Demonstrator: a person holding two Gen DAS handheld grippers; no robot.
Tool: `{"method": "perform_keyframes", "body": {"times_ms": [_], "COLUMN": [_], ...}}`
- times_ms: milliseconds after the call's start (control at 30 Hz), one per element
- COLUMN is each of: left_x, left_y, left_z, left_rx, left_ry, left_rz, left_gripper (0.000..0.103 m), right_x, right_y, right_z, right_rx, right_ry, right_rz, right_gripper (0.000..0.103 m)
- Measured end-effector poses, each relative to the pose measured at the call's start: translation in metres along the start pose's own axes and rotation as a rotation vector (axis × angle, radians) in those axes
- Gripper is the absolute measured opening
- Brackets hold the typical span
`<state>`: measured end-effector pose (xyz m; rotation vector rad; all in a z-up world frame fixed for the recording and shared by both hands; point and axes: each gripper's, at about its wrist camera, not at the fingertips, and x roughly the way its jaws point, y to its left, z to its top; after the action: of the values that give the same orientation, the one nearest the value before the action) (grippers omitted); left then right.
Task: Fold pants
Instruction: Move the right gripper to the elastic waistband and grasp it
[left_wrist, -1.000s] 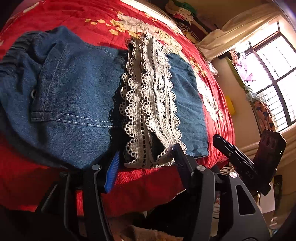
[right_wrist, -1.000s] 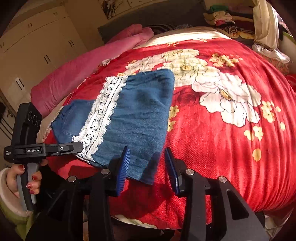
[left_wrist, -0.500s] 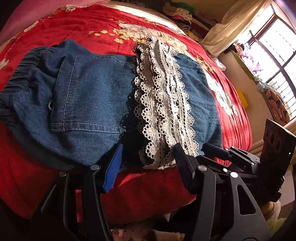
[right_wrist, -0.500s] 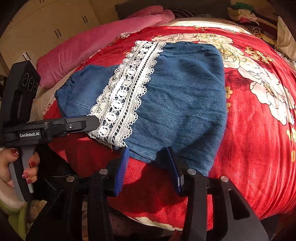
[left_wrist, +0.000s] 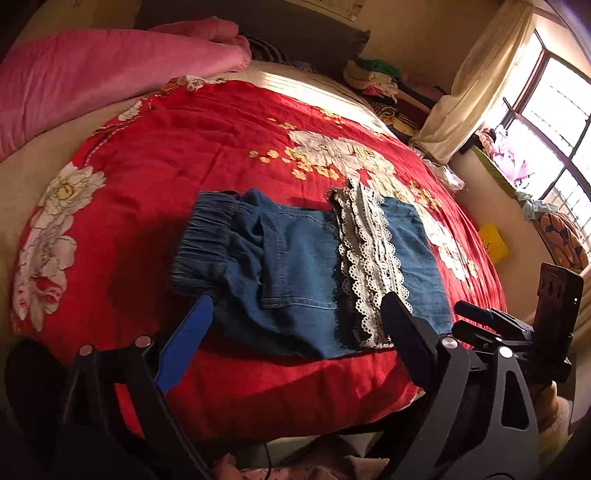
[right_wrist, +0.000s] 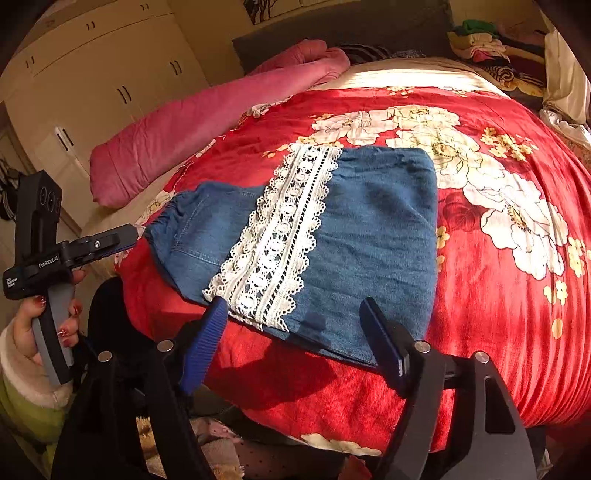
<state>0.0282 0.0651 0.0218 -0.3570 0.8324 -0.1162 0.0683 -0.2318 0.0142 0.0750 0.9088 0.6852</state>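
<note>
You are facing a bed covered by a red quilt (left_wrist: 229, 147) printed with big white flowers, in a sunlit bedroom: a barred window (left_wrist: 554, 122) and a cream curtain (left_wrist: 480, 85) stand past the quilt's far right corner, and cream wardrobe doors (right_wrist: 99, 74) rise beyond its left side. One rolled pink blanket (left_wrist: 92, 77) lies along the quilt's far left edge, and one heap of folded clothes (left_wrist: 384, 81) sits past its far end. On the quilt's near edge lies the single pair of denim pants (left_wrist: 295, 266), folded flat, with one band of white lace trim (left_wrist: 369, 266) across it and the gathered waistband (left_wrist: 207, 236) on the left. Your left gripper (left_wrist: 295, 332) hangs just before the quilt's near edge, its jaws spread wide and holding nothing, the pants' near hem between them. Your right gripper (right_wrist: 295, 339) is likewise spread and empty at the same edge, framing the lace end and the folded leg. Two grippers in all; your left hand (right_wrist: 33, 328) shows in the right wrist view.
</note>
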Motion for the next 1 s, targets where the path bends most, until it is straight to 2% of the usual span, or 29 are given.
{"method": "perform_keyframes", "body": {"times_ms": [100, 200, 500, 733, 1000], "left_x": [-0.009, -0.012, 0.005, 0.026, 0.042], "left_y": [0.012, 0.021, 0.045, 0.048, 0.051], "left_z": [0.001, 0.001, -0.008, -0.013, -0.012], "left_rx": [-0.015, -0.022, -0.087, -0.099, -0.092], "left_ry": [-0.013, -0.019, 0.028, 0.051, 0.046], "left_rz": [0.043, 0.071, 0.06, 0.005, -0.043], "left_gripper": [0.093, 0.093, 0.093, 0.093, 0.093], "right_x": [-0.003, -0.005, 0.011, 0.059, 0.131], "right_y": [0.008, 0.018, 0.049, 0.068, 0.108], "right_z": [0.009, 0.021, 0.059, 0.1, 0.13], "right_rx": [-0.007, -0.025, -0.107, -0.157, -0.249], "right_ry": [-0.029, -0.052, -0.048, 0.033, 0.188], "right_rz": [-0.004, -0.008, 0.042, 0.092, 0.159], "right_gripper": [0.084, 0.091, 0.093, 0.094, 0.094]}}
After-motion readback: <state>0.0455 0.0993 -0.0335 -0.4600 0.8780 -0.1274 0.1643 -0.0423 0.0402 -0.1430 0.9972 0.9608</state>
